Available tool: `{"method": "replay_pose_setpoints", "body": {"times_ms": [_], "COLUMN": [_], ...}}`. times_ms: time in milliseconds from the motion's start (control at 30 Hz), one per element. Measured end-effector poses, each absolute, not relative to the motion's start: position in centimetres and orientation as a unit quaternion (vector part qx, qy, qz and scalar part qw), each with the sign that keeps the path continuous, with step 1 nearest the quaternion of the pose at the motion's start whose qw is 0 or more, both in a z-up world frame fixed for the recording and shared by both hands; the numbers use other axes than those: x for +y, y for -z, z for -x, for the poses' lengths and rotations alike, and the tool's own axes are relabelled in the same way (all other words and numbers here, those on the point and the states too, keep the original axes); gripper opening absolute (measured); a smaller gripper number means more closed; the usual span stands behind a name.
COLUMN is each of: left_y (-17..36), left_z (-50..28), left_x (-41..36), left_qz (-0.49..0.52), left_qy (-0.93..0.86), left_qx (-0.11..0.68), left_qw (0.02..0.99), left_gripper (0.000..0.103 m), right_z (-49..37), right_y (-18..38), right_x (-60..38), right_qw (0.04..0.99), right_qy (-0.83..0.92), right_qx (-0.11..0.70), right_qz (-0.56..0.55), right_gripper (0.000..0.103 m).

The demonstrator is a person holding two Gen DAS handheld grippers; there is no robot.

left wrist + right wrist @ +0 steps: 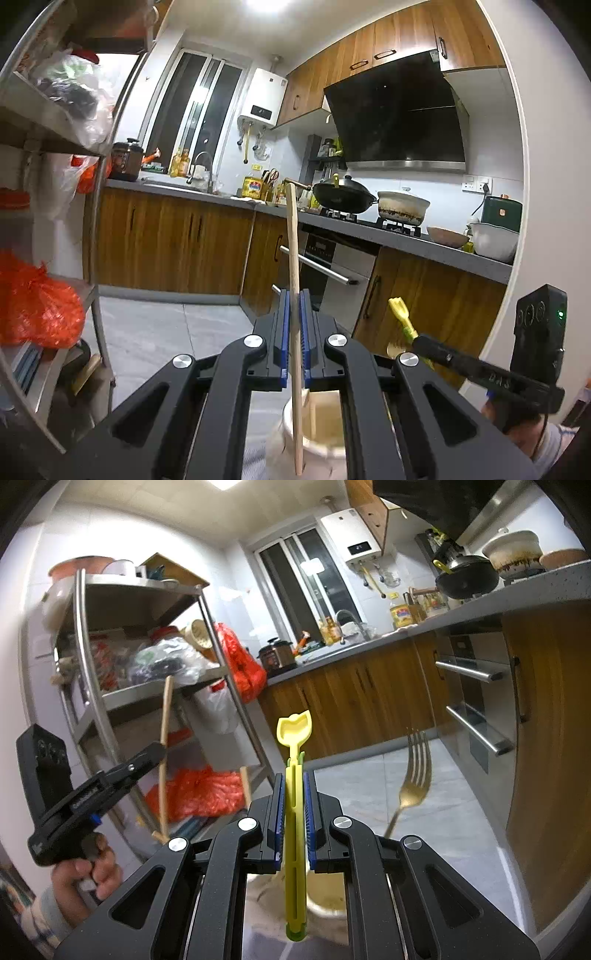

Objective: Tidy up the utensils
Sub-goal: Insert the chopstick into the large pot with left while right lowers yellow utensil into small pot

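Left gripper clamps slim wooden stick; right gripper ribbed yellow-plastic utensil.

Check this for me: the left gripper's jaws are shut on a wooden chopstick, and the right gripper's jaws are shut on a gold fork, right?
Not quite. The right gripper holds a yellow utensil, not the gold fork, which stands free beside it in the right wrist view. The rest is right: the left gripper is shut on the wooden chopstick.

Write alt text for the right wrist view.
The right hand-held gripper is shut on an upright yellow-green plastic utensil above a pale holder. A gold fork stands at right; the left hand-held gripper holds a wooden stick before a metal shelf.
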State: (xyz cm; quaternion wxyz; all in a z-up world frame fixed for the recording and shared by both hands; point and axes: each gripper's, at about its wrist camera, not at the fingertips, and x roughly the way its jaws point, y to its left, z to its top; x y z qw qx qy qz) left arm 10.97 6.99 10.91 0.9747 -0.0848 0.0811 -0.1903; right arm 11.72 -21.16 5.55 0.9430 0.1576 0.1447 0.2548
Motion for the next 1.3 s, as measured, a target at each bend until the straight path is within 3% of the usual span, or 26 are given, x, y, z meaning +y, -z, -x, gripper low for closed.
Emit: {"method": "replay_pose_setpoints", "body": {"times_ms": [367, 833, 1300], "left_y": [-9.1, -7.7, -8.4], "left_z": [-14.3, -13.6, -13.1], "left_x": [4.6, 4.5, 4.6], "left_qz": [0.109, 0.064, 0.058], "left_qy": [0.196, 0.203, 0.195], "left_qx": [0.090, 0.119, 0.124], "left_qw": [0.970, 0.970, 0.971], "left_gripper": [0.005, 0.005, 0.007], "right_z": [-14.0, -14.2, -13.4], "right_y": [-3.1, -2.0, -1.6], "right_x": [-19.3, -18.1, -18.1], "right_qw": [0.959, 0.971, 0.967], "right_qy": [-0.214, -0.195, -0.180], "right_qx": [0.144, 0.120, 0.174], "right_qz": [-0.116, -0.075, -0.044], "right_gripper": [0.011, 0.011, 0.011]}}
